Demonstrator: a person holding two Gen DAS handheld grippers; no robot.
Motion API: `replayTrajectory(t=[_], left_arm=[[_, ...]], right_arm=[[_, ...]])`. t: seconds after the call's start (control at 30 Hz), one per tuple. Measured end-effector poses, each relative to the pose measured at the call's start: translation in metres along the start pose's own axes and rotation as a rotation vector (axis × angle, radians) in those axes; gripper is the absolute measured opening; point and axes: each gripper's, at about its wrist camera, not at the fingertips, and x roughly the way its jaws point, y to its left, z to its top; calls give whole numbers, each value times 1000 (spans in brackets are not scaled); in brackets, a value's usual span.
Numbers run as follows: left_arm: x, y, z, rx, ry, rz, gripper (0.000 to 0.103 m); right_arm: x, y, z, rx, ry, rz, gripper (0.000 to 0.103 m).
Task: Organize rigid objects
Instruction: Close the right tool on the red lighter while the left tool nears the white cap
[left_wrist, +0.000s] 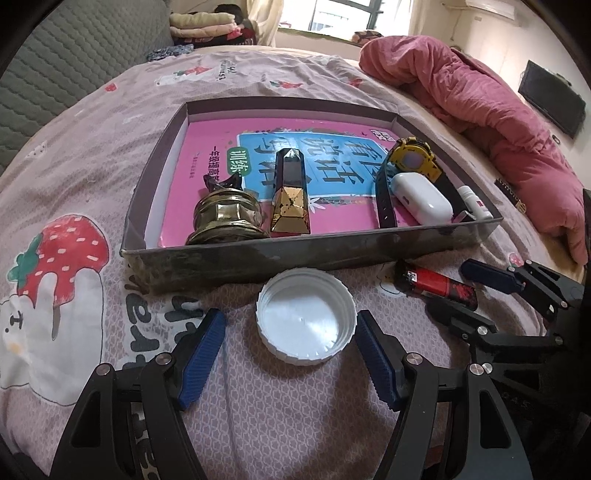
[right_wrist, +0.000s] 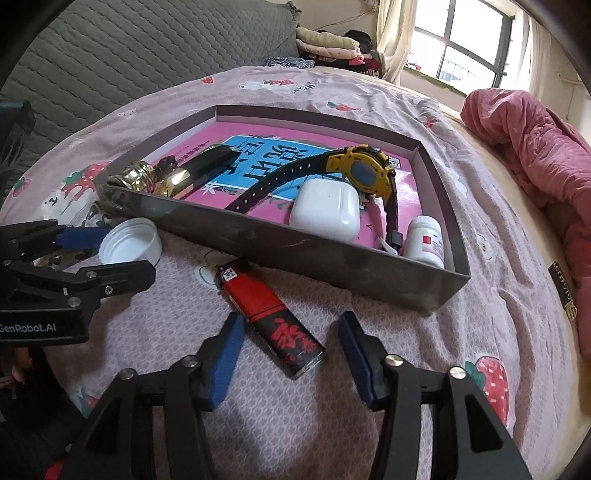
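A red-and-black lighter (right_wrist: 271, 315) with red characters lies on the bed's pink sheet (right_wrist: 424, 369), just outside the grey tray (right_wrist: 295, 245), between the released right tool (right_wrist: 290, 356). The left tool (left_wrist: 291, 354), also released, flanks an upturned white cap (left_wrist: 306, 317).

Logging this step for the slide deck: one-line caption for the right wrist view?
Open right gripper straddles the red-and-black lighter lying on the bedsheet before the tray.

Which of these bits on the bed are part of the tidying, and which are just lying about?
Part of the job:
- white cap
- red lighter
- tray
- watch
- earbud case

Just lying about:
- pink quilt
- folded clothes
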Motion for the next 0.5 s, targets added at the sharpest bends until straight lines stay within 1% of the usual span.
replayTrajectory(t=[0.3, 0.43, 0.5], left_arm=[[5, 1, 2, 6, 1, 2, 73], [7, 0, 1, 12, -2, 6, 73], [8, 0, 1, 14, -4, 8, 73]], right_arm=[[9, -3, 5, 2, -9, 25, 61], [14, -1, 11, -10, -6, 39, 61], [16, 1, 12, -18, 2, 43, 62]])
